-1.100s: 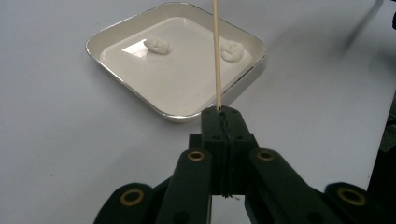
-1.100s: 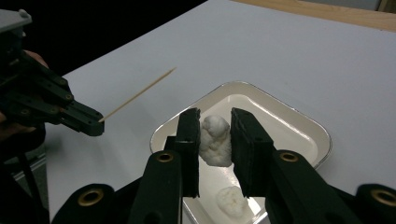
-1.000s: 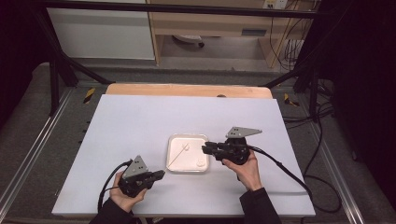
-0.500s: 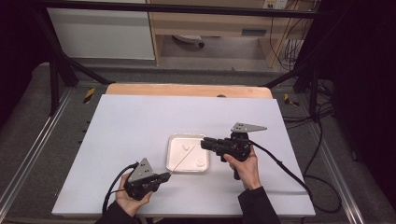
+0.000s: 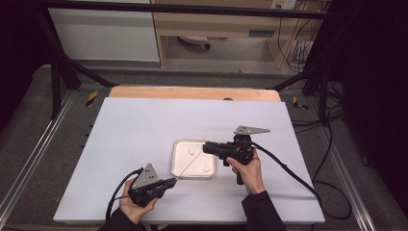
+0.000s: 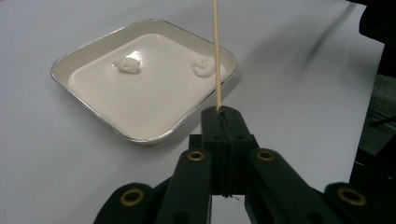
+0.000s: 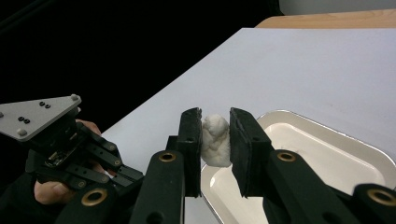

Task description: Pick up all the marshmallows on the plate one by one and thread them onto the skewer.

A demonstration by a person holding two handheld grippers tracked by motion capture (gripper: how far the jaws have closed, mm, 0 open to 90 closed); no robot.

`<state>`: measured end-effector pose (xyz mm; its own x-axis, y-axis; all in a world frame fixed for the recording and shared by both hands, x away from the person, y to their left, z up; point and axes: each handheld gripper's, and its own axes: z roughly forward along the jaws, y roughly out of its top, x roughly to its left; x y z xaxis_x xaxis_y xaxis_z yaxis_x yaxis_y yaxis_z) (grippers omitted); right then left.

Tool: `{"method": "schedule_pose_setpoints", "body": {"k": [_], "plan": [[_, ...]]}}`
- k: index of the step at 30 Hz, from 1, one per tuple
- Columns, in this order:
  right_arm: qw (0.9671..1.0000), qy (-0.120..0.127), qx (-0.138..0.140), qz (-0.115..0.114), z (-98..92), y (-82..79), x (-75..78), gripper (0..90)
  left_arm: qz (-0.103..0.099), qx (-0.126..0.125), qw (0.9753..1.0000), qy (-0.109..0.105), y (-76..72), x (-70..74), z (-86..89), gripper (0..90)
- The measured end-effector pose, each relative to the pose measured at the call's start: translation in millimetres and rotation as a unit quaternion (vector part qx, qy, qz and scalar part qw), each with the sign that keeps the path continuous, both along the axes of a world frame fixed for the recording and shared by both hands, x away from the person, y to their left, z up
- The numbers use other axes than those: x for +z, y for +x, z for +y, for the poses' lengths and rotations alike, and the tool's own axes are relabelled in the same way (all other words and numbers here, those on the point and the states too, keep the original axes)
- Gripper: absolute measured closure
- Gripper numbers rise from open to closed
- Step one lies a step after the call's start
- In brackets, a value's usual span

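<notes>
Two white lumps lie in the shallow tray in the high view, where our left gripper sits at the near edge of the tabletop and our right gripper reaches over the tray's far right side. A thin wooden skewer slants from the left gripper up across the tray toward the right one.

In the left gripper view, our jaws are pressed together on the skewer, which rises straight ahead past the tray and its two lumps.

In the right gripper view, our jaws pinch a third white lump just above the tray's rim, with the left gripper beyond. We judge the threading not yet begun: one lump is lifted, none sits on the skewer, and two wait in the tray.
</notes>
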<state>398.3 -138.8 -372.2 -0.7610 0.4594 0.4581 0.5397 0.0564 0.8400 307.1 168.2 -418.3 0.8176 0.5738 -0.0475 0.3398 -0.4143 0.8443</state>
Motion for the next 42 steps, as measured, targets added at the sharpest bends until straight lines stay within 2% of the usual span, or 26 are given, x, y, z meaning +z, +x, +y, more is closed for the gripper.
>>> {"method": "schedule_pose_setpoints", "body": {"k": [13, 26, 31, 37, 42], "plan": [[0.9998, 0.000, 0.018, 0.011, 6.7, -0.3, -5.0, 78.0, -0.003, -0.002, 1.0000, 0.004, -0.6, -0.9, -0.1, 89.0], [0.9993, 0.023, 0.021, 0.020, 11.7, -4.6, -8.2, 80.4, -0.002, 0.004, 0.9999, -0.011, -1.4, -2.0, 1.1, 89.0], [0.9995, 0.023, 0.018, 0.015, 13.5, -6.8, -10.2, 80.7, -0.004, 0.013, 0.9998, -0.017, -2.2, -2.1, 1.6, 89.1], [0.9993, 0.030, 0.022, 0.012, 16.4, -9.0, -12.7, 81.2, -0.001, 0.013, 0.9999, -0.011, -2.2, -4.0, -1.1, 89.1], [0.9990, 0.036, 0.023, 0.007, 18.2, -10.4, -14.5, 81.6, 0.001, 0.017, 0.9998, -0.014, -1.8, -3.9, -0.9, 89.1]]}}
